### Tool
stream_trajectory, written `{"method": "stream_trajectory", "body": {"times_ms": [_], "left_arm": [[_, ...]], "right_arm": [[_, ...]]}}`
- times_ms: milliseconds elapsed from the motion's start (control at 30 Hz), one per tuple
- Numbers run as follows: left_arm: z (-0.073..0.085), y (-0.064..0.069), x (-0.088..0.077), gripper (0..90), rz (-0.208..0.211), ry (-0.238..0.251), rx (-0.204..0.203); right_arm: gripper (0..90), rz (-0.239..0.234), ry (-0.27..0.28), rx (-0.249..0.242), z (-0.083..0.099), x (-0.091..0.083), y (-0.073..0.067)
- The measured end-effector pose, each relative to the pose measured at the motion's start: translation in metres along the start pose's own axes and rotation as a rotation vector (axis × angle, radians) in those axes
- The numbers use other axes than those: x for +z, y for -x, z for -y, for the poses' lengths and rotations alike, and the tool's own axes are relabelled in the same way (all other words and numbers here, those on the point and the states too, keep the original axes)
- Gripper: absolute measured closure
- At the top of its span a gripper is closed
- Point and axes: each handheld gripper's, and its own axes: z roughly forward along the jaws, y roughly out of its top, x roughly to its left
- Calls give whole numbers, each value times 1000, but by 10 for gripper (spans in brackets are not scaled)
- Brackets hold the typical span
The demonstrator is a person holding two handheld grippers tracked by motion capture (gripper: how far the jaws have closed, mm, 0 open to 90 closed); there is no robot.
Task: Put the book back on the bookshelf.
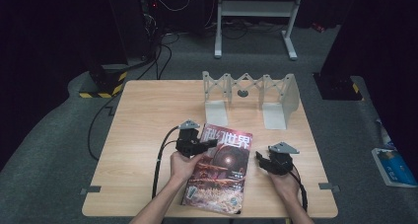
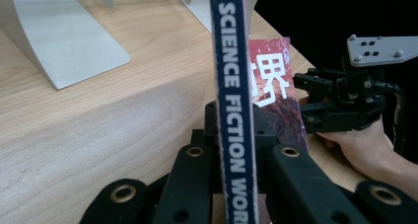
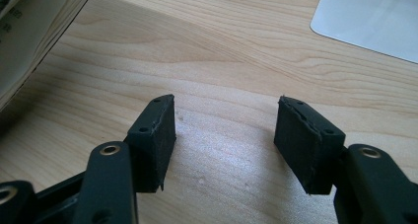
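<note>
A magazine [image 1: 222, 169] with a red cover and white characters lies on the wooden table [image 1: 143, 115], raised along its left edge. My left gripper [image 1: 209, 144] is shut on that edge. In the left gripper view the dark blue spine [image 2: 234, 86], lettered "SCIENCE FICTION", stands upright between the two jaws of the left gripper [image 2: 235, 150]. My right gripper [image 1: 260, 160] rests just right of the magazine, open with nothing between its jaws. In the right gripper view, bare wood shows in the wide gap of the right gripper [image 3: 226, 135], and the magazine's page edges [image 3: 29, 31] sit at the upper left.
A grey expandable book stand [image 1: 249, 98] with two flat foot plates stands at the back of the table; one foot plate [image 2: 69, 46] lies ahead of the left gripper and another [image 3: 374, 21] ahead of the right. Cables trail from both grippers. The table's right edge is near the right hand.
</note>
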Motion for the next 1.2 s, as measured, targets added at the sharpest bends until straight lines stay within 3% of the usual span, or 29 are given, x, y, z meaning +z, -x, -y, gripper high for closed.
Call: {"method": "stream_trajectory", "body": {"times_ms": [367,767,1067,1200], "left_arm": [[-17,17,-9,836,22,11,70],[-29,27,-13,836,39,17,90],[-39,37,-19,835,23,18,146],[-44,40,-19,834,32,1,140]], "right_arm": [[440,1,3,0,1,-1,-2],[442,3,0,11,0,-2,-2],[457,0,8,37,0,-4,-1],[457,-4,4,40,0,-4,-1]]}}
